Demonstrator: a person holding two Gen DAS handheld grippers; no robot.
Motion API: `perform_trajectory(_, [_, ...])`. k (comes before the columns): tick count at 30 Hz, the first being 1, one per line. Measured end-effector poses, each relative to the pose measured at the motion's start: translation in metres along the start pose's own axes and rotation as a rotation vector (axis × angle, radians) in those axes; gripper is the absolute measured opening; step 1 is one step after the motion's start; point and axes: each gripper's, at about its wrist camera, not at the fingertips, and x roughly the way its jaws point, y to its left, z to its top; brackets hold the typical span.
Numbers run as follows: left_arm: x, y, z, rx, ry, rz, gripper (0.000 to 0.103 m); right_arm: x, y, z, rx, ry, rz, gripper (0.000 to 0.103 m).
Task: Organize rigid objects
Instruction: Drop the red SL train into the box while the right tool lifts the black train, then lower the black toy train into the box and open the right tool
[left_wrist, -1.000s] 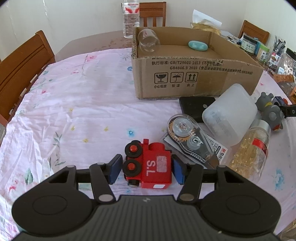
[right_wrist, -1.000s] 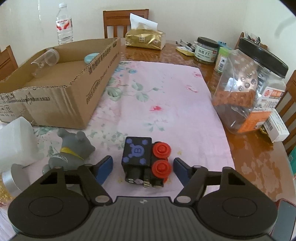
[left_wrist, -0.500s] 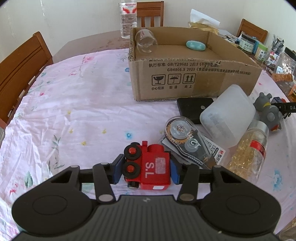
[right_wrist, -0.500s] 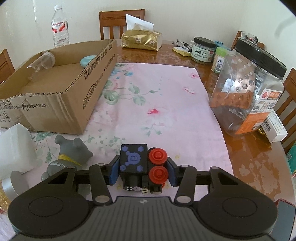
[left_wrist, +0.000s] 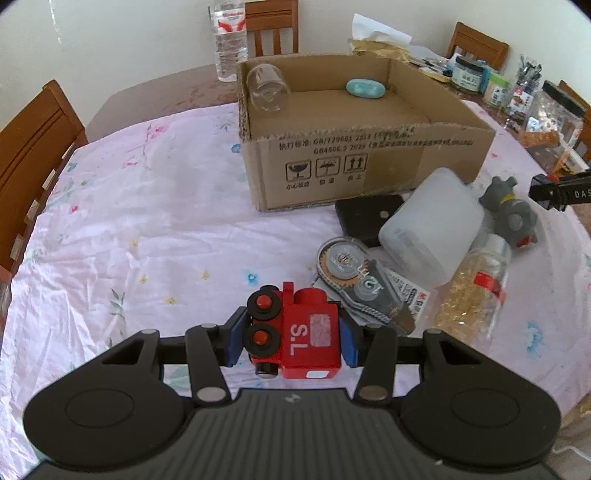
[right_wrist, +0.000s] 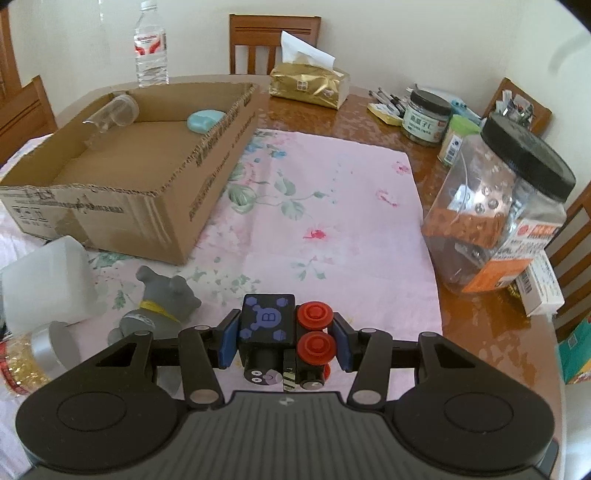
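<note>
My left gripper (left_wrist: 291, 341) is shut on a red toy train (left_wrist: 299, 336) marked "S.L", lying on its side with its black wheels to the left. My right gripper (right_wrist: 283, 341) is shut on a black toy train (right_wrist: 275, 336) with a blue "B" and red wheels. Both toys sit low over the pink floral cloth (left_wrist: 147, 229). The open cardboard box (left_wrist: 354, 147) stands behind, with a clear jar (left_wrist: 266, 88) and a teal case (left_wrist: 365, 88) inside. The same box (right_wrist: 122, 192) fills the left of the right wrist view.
Near the left gripper lie a tape dispenser (left_wrist: 354, 273), a frosted white container (left_wrist: 432, 229), a bottle of yellow capsules (left_wrist: 476, 288), a black case (left_wrist: 365, 218) and a grey toy figure (left_wrist: 511, 210). A big clear jar (right_wrist: 495, 225), tissue pack (right_wrist: 308, 83) and small jars crowd the right side.
Both grippers closed from open onto their toy trains and have lifted slightly, so the views show more of the box and table.
</note>
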Motion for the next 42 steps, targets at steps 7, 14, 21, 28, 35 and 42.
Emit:
perform_trajectory(7, [-0.029,0.003,0.031,0.045,-0.026,-0.063,0.048,-0.03,-0.001,0.024,-0.063,-0.024,0.08,0.055])
perform_trajectory(14, [-0.04,-0.004,0.083,0.113,-0.142,-0.086,0.049,-0.055,0.012,0.059,-0.146,-0.087,0.163,0.055])
perform_trajectory(21, [-0.017,-0.011,0.132,0.153,-0.205,-0.082,0.049,-0.061,0.032,0.093,-0.197,-0.14,0.236,0.055])
perform_trajectory(28, [0.016,-0.006,0.15,0.117,-0.194,-0.07,0.049,-0.054,0.052,0.116,-0.245,-0.157,0.261,0.055])
perform_trajectory(35, [0.034,0.0,0.14,0.077,-0.204,-0.004,0.073,-0.044,0.067,0.124,-0.265,-0.14,0.275,0.055])
perform_trajectory(42, [-0.001,0.007,0.115,-0.036,-0.259,0.048,0.098,-0.032,0.072,0.129,-0.266,-0.11,0.281,0.055])
